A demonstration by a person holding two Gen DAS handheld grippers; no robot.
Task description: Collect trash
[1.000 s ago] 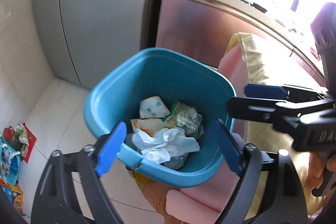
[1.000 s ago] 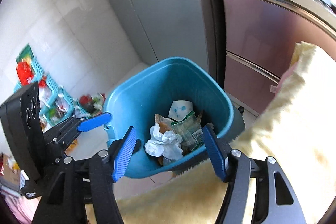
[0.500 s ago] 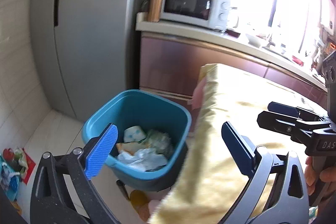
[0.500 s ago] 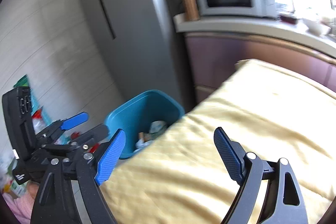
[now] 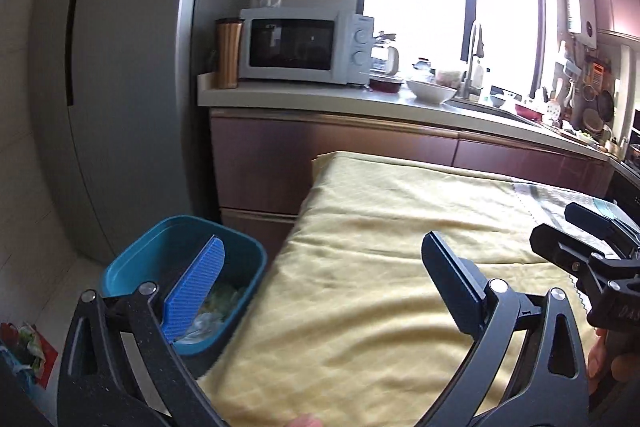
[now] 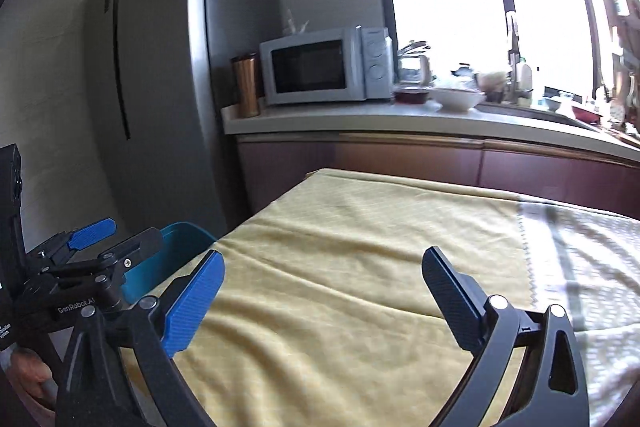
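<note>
Both views have lifted off the blue bin, now lower left. My left gripper and right gripper gape empty above the yellow tabletop; drifting risks colliding.

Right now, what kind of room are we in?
A home kitchen, most likely. A microwave sits on a counter beside a tall fridge, with a sink tap further along under the window. A table with a yellow cloth stands in front.
</note>
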